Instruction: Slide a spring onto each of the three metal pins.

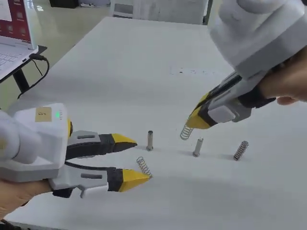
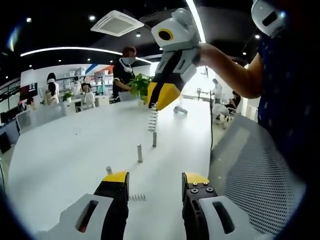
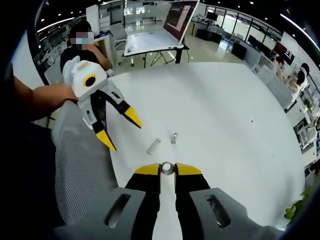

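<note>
Hanging a spring over a pin with the right gripper, left gripper waiting open.

Pinching one spring (image 1: 186, 132) by its upper end in the closed jaws of the right gripper (image 1: 193, 123), coil dangling above the white table (image 1: 120, 72); seen from the left gripper view, lower end sitting just over the top of the farthest pin (image 2: 154, 139), with the middle pin (image 2: 139, 153) standing apart from it. Holding the left gripper (image 1: 134, 159) low over the table, jaws spread and gripping nothing, with a loose spring (image 1: 143, 166) lying just beside one tip and the near pin (image 1: 150, 140) standing upright just past the other. Lying alone farther right, a third spring (image 1: 241, 150).
</note>
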